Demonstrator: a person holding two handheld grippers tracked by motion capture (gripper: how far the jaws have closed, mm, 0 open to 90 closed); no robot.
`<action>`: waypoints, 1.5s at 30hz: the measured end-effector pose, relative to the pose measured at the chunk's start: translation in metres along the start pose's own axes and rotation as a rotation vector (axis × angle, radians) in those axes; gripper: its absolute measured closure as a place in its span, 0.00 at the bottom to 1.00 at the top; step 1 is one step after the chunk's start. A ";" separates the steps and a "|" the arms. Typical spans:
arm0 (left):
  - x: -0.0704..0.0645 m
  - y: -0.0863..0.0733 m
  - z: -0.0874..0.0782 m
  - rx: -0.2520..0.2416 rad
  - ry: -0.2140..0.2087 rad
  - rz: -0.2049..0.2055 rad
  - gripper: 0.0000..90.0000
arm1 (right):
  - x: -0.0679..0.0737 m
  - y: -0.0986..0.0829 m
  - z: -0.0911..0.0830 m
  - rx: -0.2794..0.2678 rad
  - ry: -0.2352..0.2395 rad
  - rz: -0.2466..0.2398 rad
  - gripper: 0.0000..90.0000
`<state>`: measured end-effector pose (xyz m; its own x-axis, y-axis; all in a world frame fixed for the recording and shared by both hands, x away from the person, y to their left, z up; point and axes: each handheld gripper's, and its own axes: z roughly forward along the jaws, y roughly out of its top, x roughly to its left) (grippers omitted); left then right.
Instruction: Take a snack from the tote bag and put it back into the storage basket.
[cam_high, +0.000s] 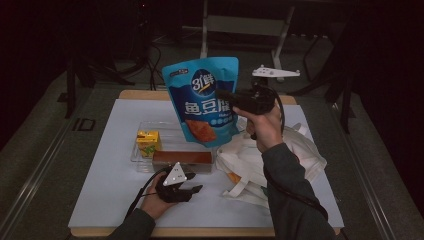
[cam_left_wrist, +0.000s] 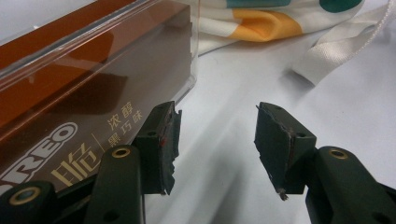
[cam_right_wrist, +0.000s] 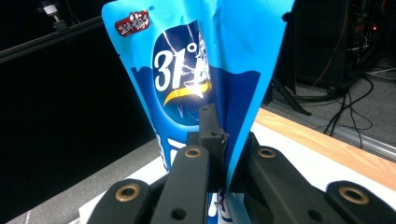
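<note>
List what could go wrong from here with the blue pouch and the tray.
1. The right claw pinches only the edge of the blue pouch, held up in the air; it may slip or swing.
2. Lowered carelessly, the pouch could hit the yellow carton in the clear tray.
3. The open left claw sits close by the brown box and might nudge it.

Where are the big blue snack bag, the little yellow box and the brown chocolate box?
Big blue snack bag (cam_high: 202, 95): high view, on its printed front.
Little yellow box (cam_high: 148, 142): high view, on its top.
Brown chocolate box (cam_high: 182, 158): high view, on its long top face.
</note>
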<state>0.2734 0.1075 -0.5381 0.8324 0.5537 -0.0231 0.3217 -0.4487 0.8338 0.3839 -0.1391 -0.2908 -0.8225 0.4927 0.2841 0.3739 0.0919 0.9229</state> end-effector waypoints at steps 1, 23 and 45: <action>0.000 0.000 0.000 0.000 -0.001 0.000 0.54 | -0.001 0.000 0.004 0.000 -0.003 0.005 0.99; -0.002 0.000 0.000 -0.002 -0.010 0.018 0.54 | -0.033 -0.023 0.080 0.059 -0.032 0.108 0.99; -0.002 0.000 0.000 -0.008 -0.017 0.025 0.54 | -0.036 -0.043 0.146 0.095 -0.086 0.160 0.99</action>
<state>0.2712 0.1067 -0.5381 0.8477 0.5304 -0.0110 0.2965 -0.4565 0.8389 0.4596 -0.0347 -0.3782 -0.7114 0.5789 0.3984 0.5391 0.0857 0.8379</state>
